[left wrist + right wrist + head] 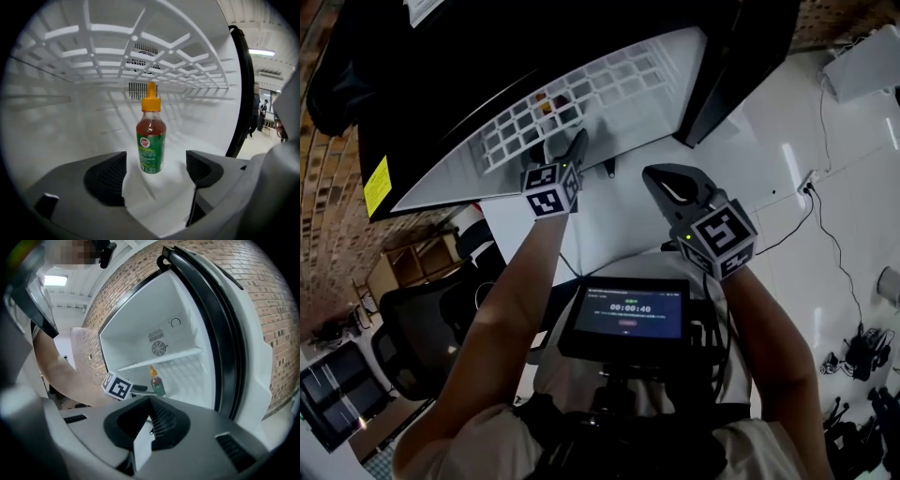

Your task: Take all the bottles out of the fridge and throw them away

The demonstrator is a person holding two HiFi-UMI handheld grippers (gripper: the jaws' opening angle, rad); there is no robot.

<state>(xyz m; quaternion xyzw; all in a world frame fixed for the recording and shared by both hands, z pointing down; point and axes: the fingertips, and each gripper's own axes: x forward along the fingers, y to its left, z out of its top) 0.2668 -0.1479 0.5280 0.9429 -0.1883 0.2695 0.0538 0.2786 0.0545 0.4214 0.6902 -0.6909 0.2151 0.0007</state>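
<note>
A small bottle (151, 133) with a reddish-brown fill, green label and orange cap stands upright on the white floor of the fridge (56, 117), under a wire shelf (140, 47). My left gripper (154, 171) is open just short of it, jaws wide and empty, the bottle centred beyond the gap. The right gripper view shows the same bottle (157, 383) inside the open fridge (187, 329) with the left gripper (140, 390) reaching in. My right gripper (147, 420) is shut and empty outside the fridge. In the head view the left gripper (572, 159) is at the shelf, the right gripper (661, 187) nearer.
The fridge door (741, 66) with its black seal stands open to the right. A brick wall (117, 282) flanks the fridge. A black chair (422, 337) stands at my left, and cables (825, 234) and small gear lie on the white floor (787, 150).
</note>
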